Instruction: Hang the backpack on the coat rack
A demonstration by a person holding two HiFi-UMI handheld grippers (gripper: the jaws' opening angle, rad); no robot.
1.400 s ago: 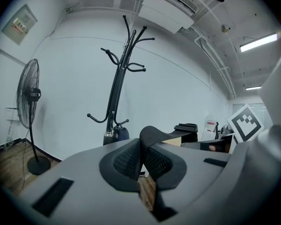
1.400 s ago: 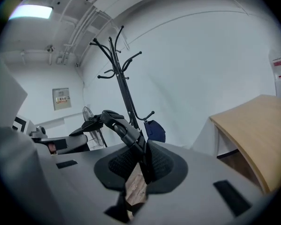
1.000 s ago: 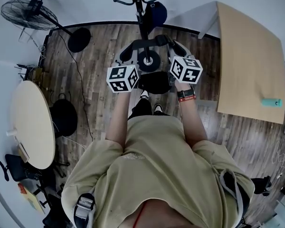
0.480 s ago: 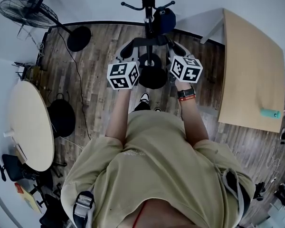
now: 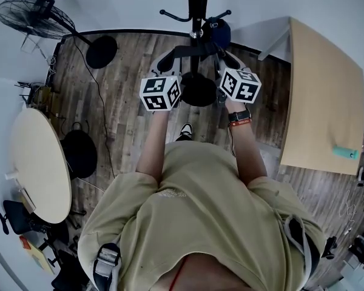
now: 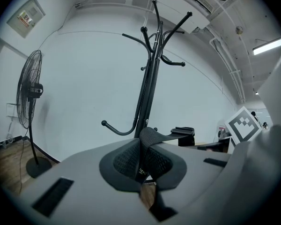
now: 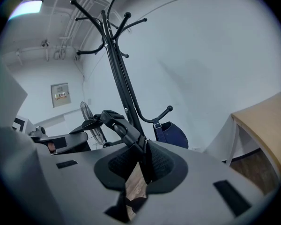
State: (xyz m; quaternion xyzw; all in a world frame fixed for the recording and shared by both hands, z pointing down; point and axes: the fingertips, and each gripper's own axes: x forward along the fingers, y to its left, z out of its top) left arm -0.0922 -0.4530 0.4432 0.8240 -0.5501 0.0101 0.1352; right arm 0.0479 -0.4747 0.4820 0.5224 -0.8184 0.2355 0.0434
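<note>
Holding the backpack (image 5: pixel 198 93) by its strap (image 6: pixel 150 138); my left gripper (image 6: pixel 143 163) and right gripper (image 7: pixel 143 165) both clamped on it, coat rack (image 6: pixel 148 93) close ahead.

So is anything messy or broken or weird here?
Nothing looks spilled, broken or crooked. The coat rack stands straight, with a dark blue bag hanging on a low hook. The black backpack is not on the rack yet, but that is just the job unfinished.
</note>
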